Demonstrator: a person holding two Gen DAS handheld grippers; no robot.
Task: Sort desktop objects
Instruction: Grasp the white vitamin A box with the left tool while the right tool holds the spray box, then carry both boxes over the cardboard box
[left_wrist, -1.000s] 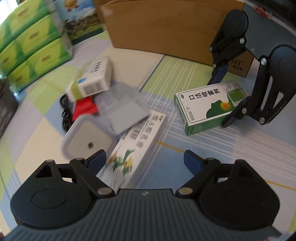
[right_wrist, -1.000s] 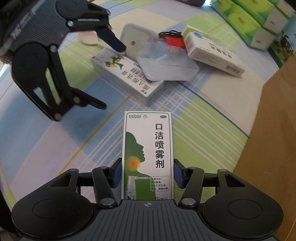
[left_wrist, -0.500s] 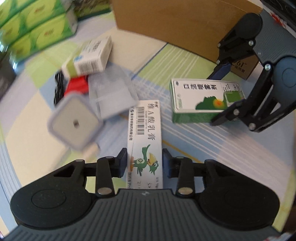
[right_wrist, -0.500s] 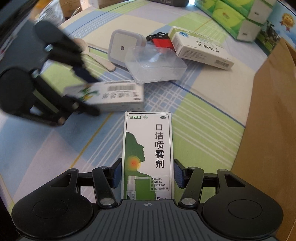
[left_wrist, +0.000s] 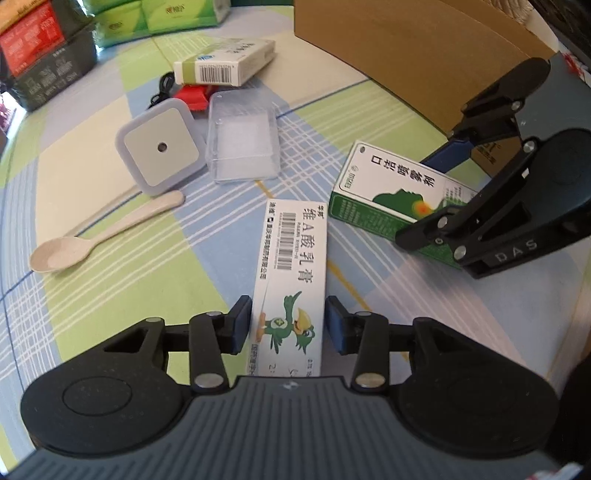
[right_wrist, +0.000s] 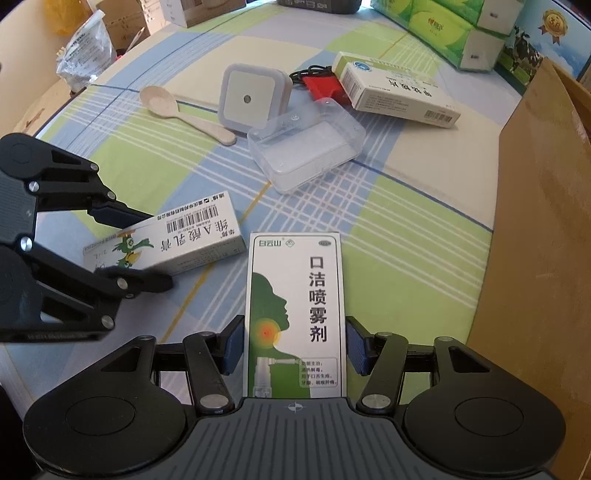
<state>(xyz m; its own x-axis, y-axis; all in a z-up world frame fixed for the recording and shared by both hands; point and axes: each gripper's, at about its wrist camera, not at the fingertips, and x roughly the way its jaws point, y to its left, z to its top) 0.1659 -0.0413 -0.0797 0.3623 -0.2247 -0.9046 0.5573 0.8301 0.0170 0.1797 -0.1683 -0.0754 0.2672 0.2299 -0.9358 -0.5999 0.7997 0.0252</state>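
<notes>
In the left wrist view, the left tongs (left_wrist: 288, 323) are squeezing a long white box with a green bird (left_wrist: 291, 280), lying on the blue and green checked counter (left_wrist: 110, 288). In the right wrist view, the right tongs (right_wrist: 295, 345) are holding a white and green spray box (right_wrist: 295, 306), lying just beside the bird box, near a brown cardboard box (right_wrist: 543, 221).

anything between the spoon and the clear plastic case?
Yes: the square white night light sits between the spoon and the clear plastic case, clearest in the right wrist view.
</notes>
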